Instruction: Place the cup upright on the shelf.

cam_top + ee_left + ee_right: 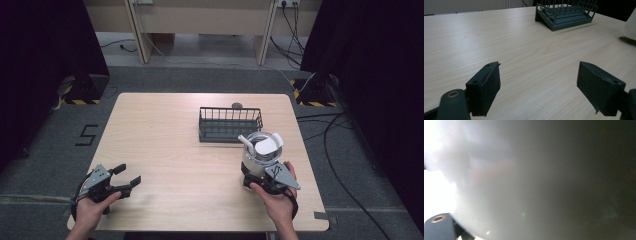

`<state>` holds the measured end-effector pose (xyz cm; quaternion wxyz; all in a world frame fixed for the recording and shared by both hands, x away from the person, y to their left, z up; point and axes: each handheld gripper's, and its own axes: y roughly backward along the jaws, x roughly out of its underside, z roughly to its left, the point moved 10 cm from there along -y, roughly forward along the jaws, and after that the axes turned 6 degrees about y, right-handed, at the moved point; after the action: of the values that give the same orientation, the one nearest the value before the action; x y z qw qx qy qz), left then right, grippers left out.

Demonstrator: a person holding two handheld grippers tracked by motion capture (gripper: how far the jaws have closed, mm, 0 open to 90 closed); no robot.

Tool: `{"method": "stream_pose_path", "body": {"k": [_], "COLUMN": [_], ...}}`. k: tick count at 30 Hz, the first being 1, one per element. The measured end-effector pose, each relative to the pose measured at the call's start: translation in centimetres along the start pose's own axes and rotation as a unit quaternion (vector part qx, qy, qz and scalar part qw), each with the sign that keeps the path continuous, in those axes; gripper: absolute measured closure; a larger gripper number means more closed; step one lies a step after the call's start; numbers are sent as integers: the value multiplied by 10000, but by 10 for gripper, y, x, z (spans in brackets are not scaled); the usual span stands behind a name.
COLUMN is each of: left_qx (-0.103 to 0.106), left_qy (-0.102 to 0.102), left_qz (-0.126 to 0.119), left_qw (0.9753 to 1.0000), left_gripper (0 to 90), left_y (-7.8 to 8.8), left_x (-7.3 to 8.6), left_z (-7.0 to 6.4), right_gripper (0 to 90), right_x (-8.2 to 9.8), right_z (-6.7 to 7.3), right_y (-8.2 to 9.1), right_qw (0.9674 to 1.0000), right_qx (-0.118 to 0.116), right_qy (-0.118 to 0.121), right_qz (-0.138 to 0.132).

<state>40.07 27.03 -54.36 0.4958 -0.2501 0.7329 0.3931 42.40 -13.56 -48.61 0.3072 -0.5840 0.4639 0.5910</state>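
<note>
Care suits the right claw (257, 176), apparently gripping a clear lidded jug (261, 152): keep it upright. Left claw (126, 181) rests wide open, empty, on the worktop (170, 150).

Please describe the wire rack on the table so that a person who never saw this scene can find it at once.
On the light wooden table, look at the far half, right of centre. There stands a dark grey rectangular wire rack with thin upright bars around a low tray. Unlike the whitish round container nearer the person, it is dark, boxy, see-through and untouched by any gripper.
</note>
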Motion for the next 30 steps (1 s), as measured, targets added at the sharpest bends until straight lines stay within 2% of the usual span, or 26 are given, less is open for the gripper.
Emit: {"method": "stream_pose_path", "body": {"k": [9,23,30], "left_qx": [3,9,8], "left_qy": [4,20,25], "left_qz": [-5,-17,-15], "left_qw": [10000,10000,10000], "left_gripper": [183,183,183], "left_y": [0,0,0], "left_x": [0,0,0], "left_z": [0,0,1], "right_gripper": [108,109,109], "right_x": [-23,-41,-55], "right_z": [-6,-12,-14], "right_y": [-9,-25,-36], "right_qw": [9999,9998,9995], "right_qx": [23,50,50], "right_qy": [73,86,143], "right_qz": [-149,-193,-275]}}
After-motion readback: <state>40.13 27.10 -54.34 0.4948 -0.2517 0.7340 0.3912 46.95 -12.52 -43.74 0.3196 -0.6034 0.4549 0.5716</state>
